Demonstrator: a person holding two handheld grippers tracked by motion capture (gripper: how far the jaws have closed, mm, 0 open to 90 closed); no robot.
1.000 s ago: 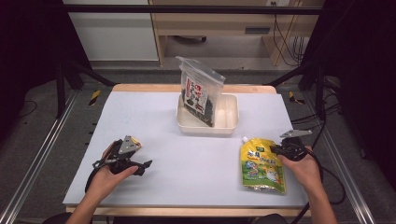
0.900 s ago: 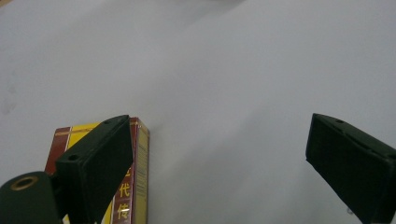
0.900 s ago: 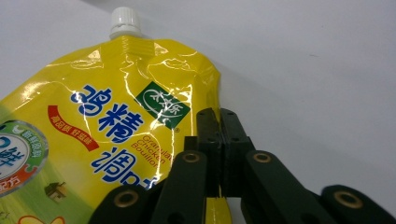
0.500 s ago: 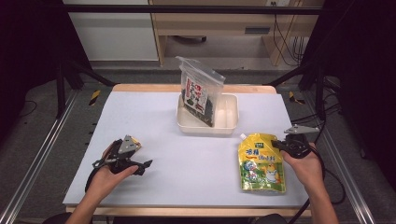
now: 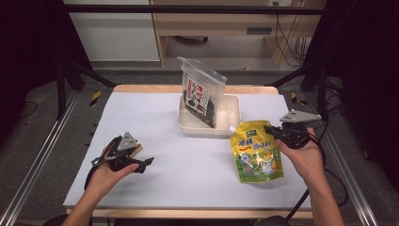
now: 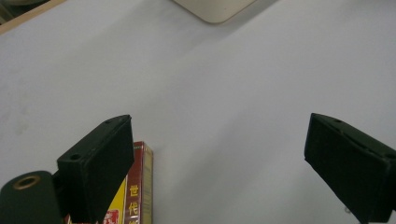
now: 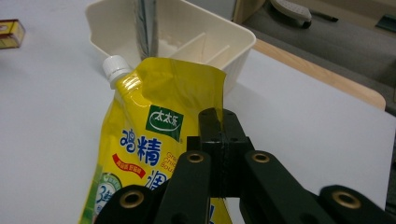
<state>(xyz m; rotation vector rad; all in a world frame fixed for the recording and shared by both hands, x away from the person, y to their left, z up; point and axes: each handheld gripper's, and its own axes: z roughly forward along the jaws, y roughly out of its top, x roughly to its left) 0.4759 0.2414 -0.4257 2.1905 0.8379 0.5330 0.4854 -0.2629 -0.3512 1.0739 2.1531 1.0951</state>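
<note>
The right claw (image 5: 272, 130) is pinched tight on the top edge of the soft yellow pouch with a white cap (image 5: 256, 151). The pouch sits at the lower right of the high view, its top lifting off the white worktop (image 5: 155, 117). The cream plastic tray (image 5: 230, 117), just above it, already holds a clear bag of dark seaweed (image 5: 201, 94). I think the pouch goes in next. The left claw (image 5: 141, 162) at the lower left is wide open and holds nothing, beside a small red and yellow box (image 6: 135, 186).
</note>
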